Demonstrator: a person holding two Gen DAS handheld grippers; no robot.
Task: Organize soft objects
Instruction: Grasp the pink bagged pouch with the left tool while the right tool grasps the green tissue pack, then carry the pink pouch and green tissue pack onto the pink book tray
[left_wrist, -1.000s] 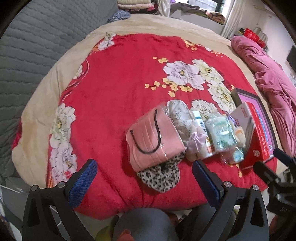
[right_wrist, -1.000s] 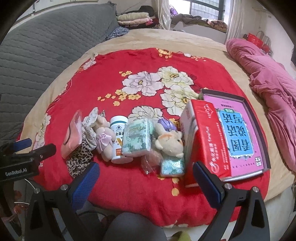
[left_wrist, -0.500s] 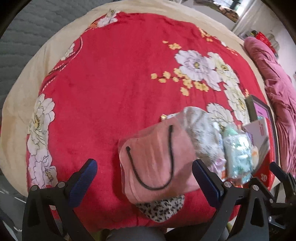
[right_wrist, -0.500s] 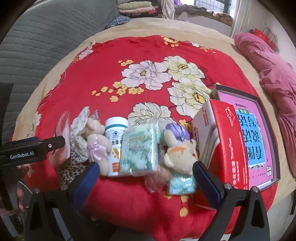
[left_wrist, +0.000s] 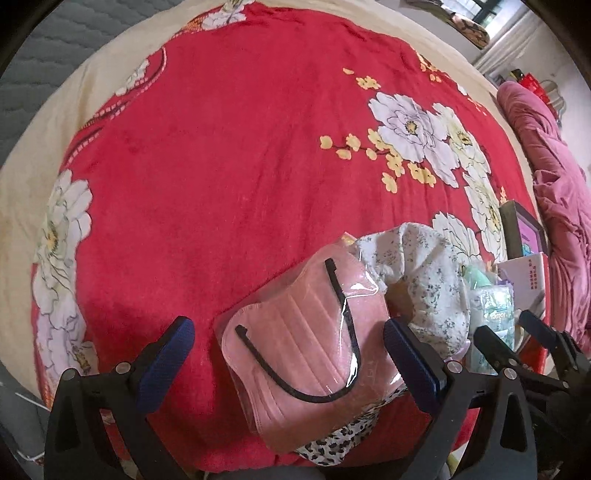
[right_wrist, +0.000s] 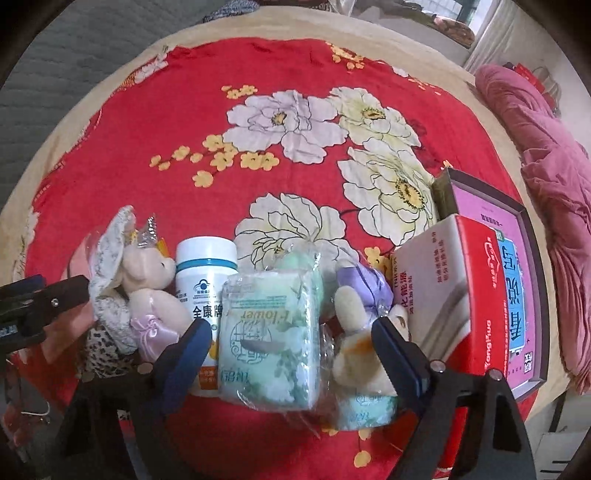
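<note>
Left wrist view: the left gripper (left_wrist: 288, 343) is spread wide, its blue-padded fingers (left_wrist: 164, 360) flanking a pack of pink face masks (left_wrist: 310, 350) in clear plastic, neither pad visibly touching it. The pack lies on the red floral blanket (left_wrist: 221, 166), partly over a leopard-print cloth (left_wrist: 332, 443) at 6 o'clock and against a white floral-print cloth (left_wrist: 424, 273) at 2 o'clock. The right gripper's dark fingertips enter at 4 o'clock. Right wrist view: the right gripper (right_wrist: 291, 343) is likewise spread, its pads to either side of a green tissue pack (right_wrist: 269, 332) standing on the blanket, with contact not discernible. At 9 o'clock of the pack stands a white supplement bottle (right_wrist: 205, 273), and beyond it a pale plush toy with a lilac bow (right_wrist: 151, 295). At 3 o'clock sits a cream plush toy (right_wrist: 358, 350), a purple plush (right_wrist: 362, 284) behind it, and a smaller tissue pack (right_wrist: 365, 410) below it. At 3 o'clock further out, a red-and-white carton (right_wrist: 454, 295) leans on a framed pink picture board (right_wrist: 517, 258). A pink quilt (right_wrist: 546, 155) lies at 2 o'clock.
</note>
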